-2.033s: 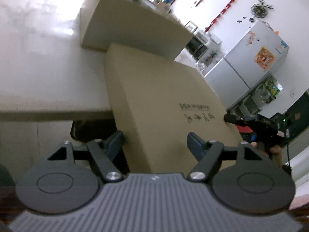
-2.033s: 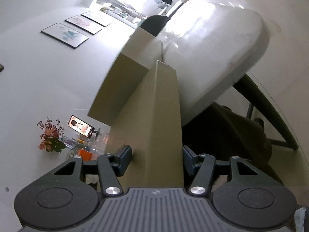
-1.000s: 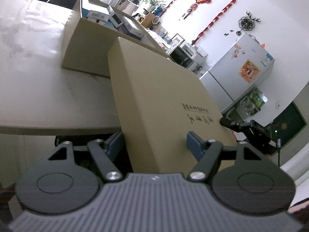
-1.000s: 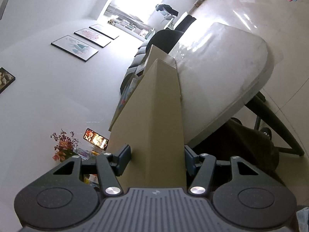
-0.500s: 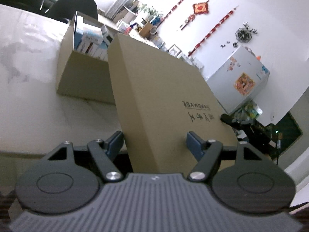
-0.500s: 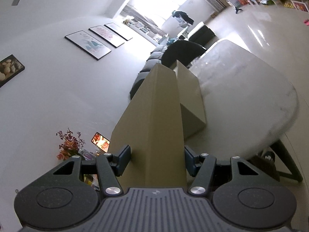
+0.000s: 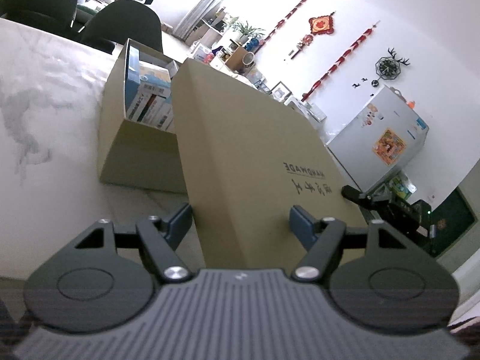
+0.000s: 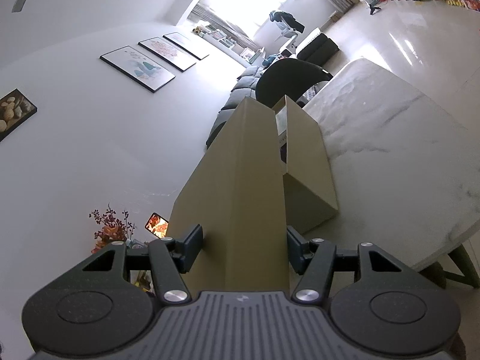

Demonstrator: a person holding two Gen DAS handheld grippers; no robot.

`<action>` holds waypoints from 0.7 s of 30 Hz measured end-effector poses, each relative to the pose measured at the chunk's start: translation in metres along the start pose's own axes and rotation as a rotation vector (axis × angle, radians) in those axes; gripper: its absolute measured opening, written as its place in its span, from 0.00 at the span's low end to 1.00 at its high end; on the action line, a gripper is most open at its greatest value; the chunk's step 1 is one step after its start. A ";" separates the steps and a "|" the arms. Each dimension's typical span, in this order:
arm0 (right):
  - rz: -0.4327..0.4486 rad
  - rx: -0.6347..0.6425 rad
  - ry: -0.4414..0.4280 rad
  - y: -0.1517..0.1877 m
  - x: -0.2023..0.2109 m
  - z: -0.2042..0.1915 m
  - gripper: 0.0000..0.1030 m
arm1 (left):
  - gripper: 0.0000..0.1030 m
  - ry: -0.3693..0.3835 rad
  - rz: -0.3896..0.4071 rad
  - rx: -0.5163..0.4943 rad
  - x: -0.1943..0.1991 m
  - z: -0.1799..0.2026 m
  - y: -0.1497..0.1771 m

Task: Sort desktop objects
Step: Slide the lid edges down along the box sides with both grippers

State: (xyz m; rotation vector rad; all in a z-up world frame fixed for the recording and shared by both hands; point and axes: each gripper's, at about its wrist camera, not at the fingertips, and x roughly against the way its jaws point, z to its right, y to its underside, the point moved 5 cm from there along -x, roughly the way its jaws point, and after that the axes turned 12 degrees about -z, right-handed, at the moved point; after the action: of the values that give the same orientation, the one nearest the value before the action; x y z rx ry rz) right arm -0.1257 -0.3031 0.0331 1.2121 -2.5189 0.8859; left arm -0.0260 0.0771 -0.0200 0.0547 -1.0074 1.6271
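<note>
**Both grippers clamped on the box lid above the table**

From the left wrist, we see our left gripper (image 7: 240, 225) with its blue-padded fingers (image 7: 301, 225) pressed against opposite sides of a brown cardboard lid (image 7: 249, 156), which fills the gap between them. The lid's broad face carries the printed word HANDMADE with handwriting below it. It stands tilted over the white marble table (image 7: 45, 114). Just behind it, near its far edge, sits an open cardboard box (image 7: 141, 150) on the table, packed with small blue and white packages (image 7: 150, 90) standing on end. At the lid's right edge the tip of the other gripper shows, touching the cardboard. Dark chairs (image 7: 126, 24) stand beyond the table, and a white fridge (image 7: 387, 144) lies off to the right.

From the right wrist, we look along the lid's narrow edge (image 8: 252, 186). Our right gripper (image 8: 243, 249) grips that edge, fingers (image 8: 192, 246) set against both faces of the cardboard. The open box (image 8: 309, 162) sits immediately right of the lid on the table (image 8: 399, 156), a package visible inside its rim. Whether lid and box touch, we cannot tell. Framed pictures (image 8: 141, 67) hang on the wall to the left.
</note>
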 end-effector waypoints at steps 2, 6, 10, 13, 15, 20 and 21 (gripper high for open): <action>-0.001 0.000 -0.002 -0.004 -0.003 -0.001 0.60 | 0.68 -0.002 0.005 0.003 0.000 -0.002 -0.004; -0.003 0.003 -0.005 -0.013 -0.011 -0.004 0.60 | 0.68 -0.004 0.013 0.007 0.000 -0.004 -0.011; -0.002 0.003 -0.011 -0.019 -0.015 -0.005 0.60 | 0.67 -0.009 0.023 0.000 0.001 -0.005 -0.018; -0.005 0.001 -0.018 -0.023 -0.019 -0.005 0.60 | 0.66 -0.017 0.035 -0.003 0.002 -0.006 -0.023; -0.006 0.000 -0.022 -0.025 -0.022 -0.005 0.60 | 0.66 -0.023 0.040 -0.004 0.002 -0.006 -0.027; -0.011 -0.003 -0.034 -0.031 -0.028 -0.006 0.60 | 0.66 -0.029 0.046 0.000 0.004 -0.009 -0.033; -0.011 -0.002 -0.035 -0.033 -0.030 -0.006 0.60 | 0.66 -0.029 0.048 0.000 0.004 -0.009 -0.034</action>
State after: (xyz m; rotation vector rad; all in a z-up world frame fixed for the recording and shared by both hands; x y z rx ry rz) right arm -0.0821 -0.2963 0.0393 1.2502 -2.5366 0.8668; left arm 0.0051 0.0848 -0.0042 0.0552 -1.0378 1.6740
